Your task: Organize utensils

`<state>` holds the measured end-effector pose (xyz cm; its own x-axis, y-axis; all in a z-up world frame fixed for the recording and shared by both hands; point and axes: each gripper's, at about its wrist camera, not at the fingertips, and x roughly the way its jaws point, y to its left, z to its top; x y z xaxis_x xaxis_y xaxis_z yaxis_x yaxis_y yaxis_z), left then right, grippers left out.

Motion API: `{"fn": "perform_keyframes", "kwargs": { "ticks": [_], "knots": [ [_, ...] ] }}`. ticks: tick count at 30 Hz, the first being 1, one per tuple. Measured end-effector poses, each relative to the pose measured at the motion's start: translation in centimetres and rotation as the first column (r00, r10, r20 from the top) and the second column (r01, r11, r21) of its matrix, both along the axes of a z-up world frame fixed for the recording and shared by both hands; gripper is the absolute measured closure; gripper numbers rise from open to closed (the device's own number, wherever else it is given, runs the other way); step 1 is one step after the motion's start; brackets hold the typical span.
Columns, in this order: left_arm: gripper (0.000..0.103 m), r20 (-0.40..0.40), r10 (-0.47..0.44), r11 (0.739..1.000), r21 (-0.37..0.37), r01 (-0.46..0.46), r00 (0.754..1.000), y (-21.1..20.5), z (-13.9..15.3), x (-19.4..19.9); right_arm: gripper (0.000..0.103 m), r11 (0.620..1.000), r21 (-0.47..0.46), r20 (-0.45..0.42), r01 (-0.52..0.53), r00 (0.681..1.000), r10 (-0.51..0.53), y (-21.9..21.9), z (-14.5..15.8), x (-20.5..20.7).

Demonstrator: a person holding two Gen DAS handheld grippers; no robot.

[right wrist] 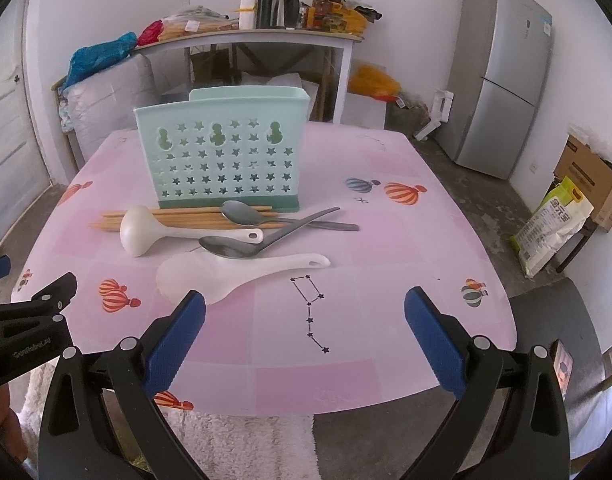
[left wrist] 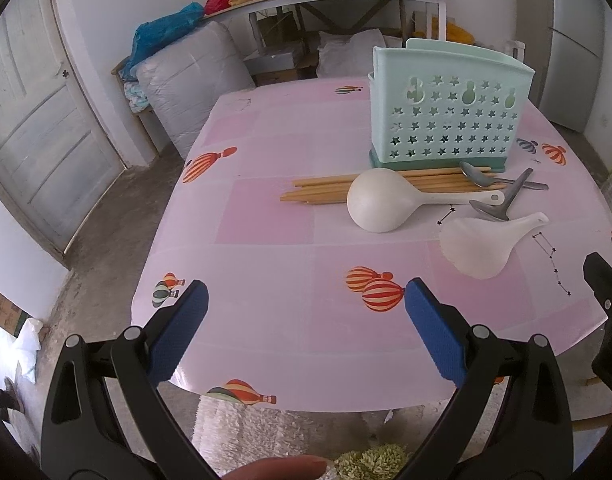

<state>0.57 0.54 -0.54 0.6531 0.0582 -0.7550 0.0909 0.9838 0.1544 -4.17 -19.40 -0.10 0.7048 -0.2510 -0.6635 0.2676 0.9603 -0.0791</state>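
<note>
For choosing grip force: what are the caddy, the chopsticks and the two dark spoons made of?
The caddy looks like matte mint plastic, with moulded star cut-outs. The chopsticks seem bamboo or wood: tan, dull, straight. The two spoons appear to be metal, probably stainless steel, grey with a soft shine.

White walls, grey concrete floor [right wrist: 486,184]; a silver fridge [right wrist: 502,80] stands right, a cluttered white side table [right wrist: 265,38] behind, a panelled door [left wrist: 37,128] left
</note>
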Motion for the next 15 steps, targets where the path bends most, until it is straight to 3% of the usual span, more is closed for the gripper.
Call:
{"fn": "perform_keyframes", "kwargs": {
  "ticks": [15],
  "knots": [
    [0.008,0.005,0.029,0.999,0.015,-0.029,1.0,0.39,-0.1,0.4,0.006,1.0,-0.004,0.003,0.003,1.0,-0.003,-0.19,0.08,0.0]
  ]
}}
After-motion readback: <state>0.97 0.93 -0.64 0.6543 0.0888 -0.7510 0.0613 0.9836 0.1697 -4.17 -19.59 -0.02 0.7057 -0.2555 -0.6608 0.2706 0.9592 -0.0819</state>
